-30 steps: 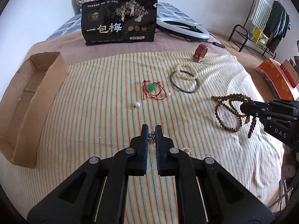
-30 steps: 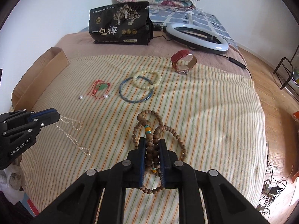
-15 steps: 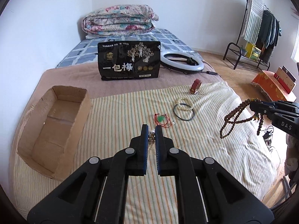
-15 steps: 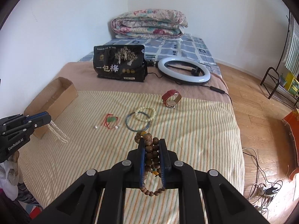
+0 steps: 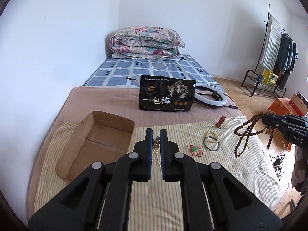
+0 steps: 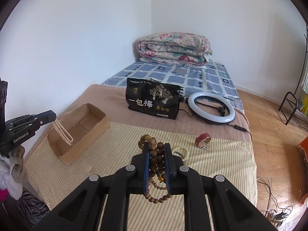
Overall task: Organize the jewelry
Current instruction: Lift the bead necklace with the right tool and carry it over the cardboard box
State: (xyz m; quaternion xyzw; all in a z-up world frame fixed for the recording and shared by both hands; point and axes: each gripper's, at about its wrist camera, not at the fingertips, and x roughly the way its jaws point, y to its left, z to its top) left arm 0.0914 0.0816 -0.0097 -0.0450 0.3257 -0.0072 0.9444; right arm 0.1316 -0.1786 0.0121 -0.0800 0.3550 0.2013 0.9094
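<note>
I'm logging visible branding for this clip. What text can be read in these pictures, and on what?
"一包梅": on the black bag; its smaller print is too small to read.
"DAS": on the right gripper, which holds the wooden bead necklace.
"GenRobot.AI": on the left gripper, which holds the pearl strand.

matt wood bead necklace (image 6: 156, 160), glossy pearl strand (image 6: 62, 132), rough cardboard box (image 5: 100, 144)
</note>
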